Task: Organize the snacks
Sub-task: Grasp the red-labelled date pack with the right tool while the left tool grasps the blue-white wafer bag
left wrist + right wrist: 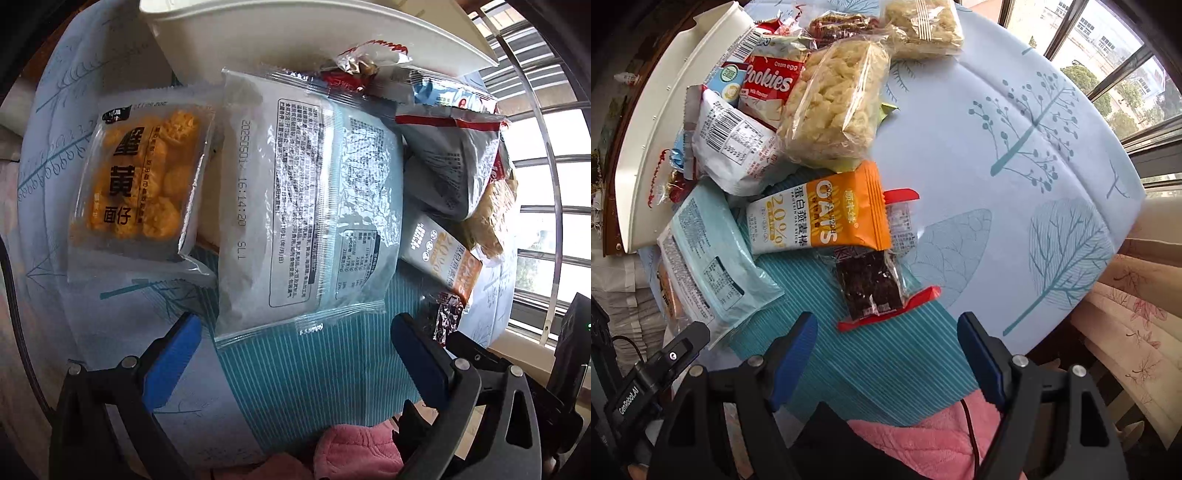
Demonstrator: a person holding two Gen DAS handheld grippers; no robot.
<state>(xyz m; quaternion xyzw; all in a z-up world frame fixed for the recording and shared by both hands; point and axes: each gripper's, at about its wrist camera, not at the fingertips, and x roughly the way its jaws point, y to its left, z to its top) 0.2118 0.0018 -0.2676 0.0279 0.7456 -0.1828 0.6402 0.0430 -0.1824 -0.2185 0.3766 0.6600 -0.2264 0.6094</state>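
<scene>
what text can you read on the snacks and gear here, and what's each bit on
"16:14:20 SL1": large pale blue packet
"OATS" and "20%": orange oat bar
"Cookies", "Cream egg": red cookie pack
"GenRobot.AI": left gripper, its body seen in the right wrist view
Ingredient panels and barcodes: too small to read

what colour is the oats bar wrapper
Orange and white; the oats bar wrapper shows best in the right wrist view.

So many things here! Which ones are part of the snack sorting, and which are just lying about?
Part of the job:
- orange puff pack
- big pale packet
- oats bar
- dark bar
- cookies pack
- yellow puffed block
- white tray
- both open grippers

Just lying about:
- tablecloth
- curtain
- pink cloth
</scene>
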